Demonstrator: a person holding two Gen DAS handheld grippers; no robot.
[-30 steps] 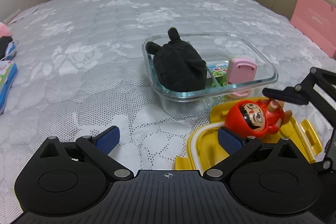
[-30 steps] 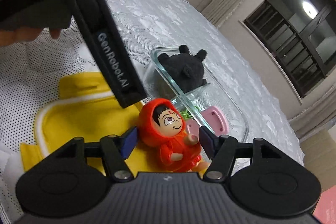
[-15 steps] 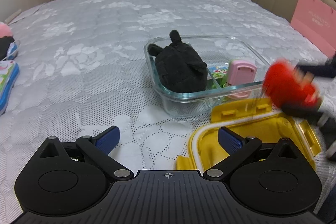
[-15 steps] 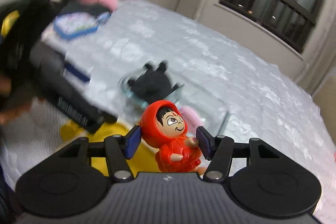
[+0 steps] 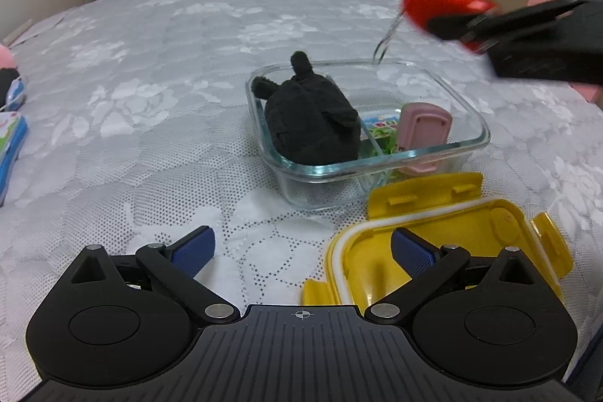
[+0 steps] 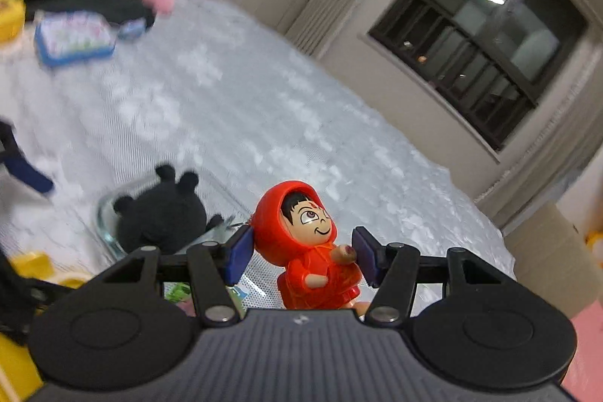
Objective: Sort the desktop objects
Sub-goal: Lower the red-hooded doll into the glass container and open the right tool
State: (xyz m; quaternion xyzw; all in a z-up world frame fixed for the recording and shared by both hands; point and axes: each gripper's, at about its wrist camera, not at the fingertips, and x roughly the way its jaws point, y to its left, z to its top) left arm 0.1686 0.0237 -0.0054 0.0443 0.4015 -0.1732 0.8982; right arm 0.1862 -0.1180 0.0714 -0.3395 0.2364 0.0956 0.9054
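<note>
1. A clear glass container [image 5: 367, 123] sits on the bed [image 5: 158, 115], which is covered in a white floral quilt.
2. Inside the glass container, a black plush toy [image 5: 311, 121] fills the left part, ears toward the window. To its right stands a small pink case [image 5: 424, 125], upright and leaning on the near wall, with a colourful printed card [image 5: 380, 127] lying between the two.
3. A yellow lid [image 5: 448, 240] with a white seal lies just in front of the glass container, hollow side up, nothing in it.
4. The right gripper [image 6: 299, 253] is clenched on a red hooded figurine [image 6: 305, 243], its blue pads pressing the hood on one side and the raised arm on the other.
5. The red hooded figurine is held in the air above the far right corner of the glass container. In the right wrist view its long axis runs head away from the gripper body, face turned up and to the right. A thin cord hangs from it.
6. The left gripper [image 5: 303, 249] hovers low over the bed, fingers spread wide and grasping nothing, its right finger over the yellow lid.
</note>
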